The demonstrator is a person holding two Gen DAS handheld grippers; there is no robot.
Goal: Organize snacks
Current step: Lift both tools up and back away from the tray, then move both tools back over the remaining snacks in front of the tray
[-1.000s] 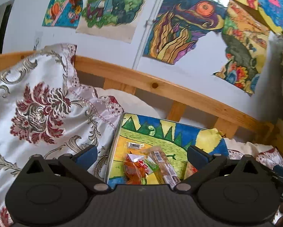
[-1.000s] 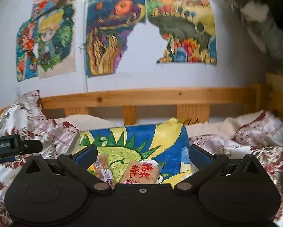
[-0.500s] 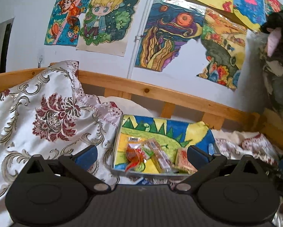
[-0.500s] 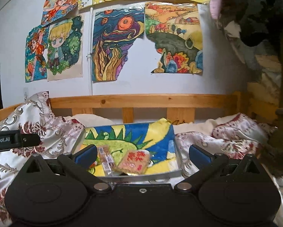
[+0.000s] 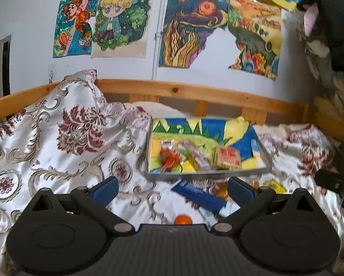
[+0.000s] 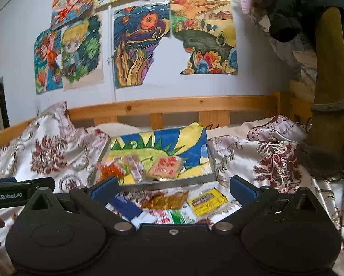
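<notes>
Hovering with jaws spread and empty, the right gripper sits nearer the loose snacks, which lie crosswise just beneath it, short of the tray; left gripper spread too.

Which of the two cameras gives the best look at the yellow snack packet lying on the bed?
The right wrist view: the flat yellow snack packet lies fully visible there, sharp, below the tray. The left wrist view catches only a blurred yellow corner.

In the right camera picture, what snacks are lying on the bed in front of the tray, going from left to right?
Blue packet → shiny gold wrapper → yellow packet. A white and green packet lies nearer the camera, below the gold one, so its place in the row is unclear. All sit in front of the tray.
</notes>
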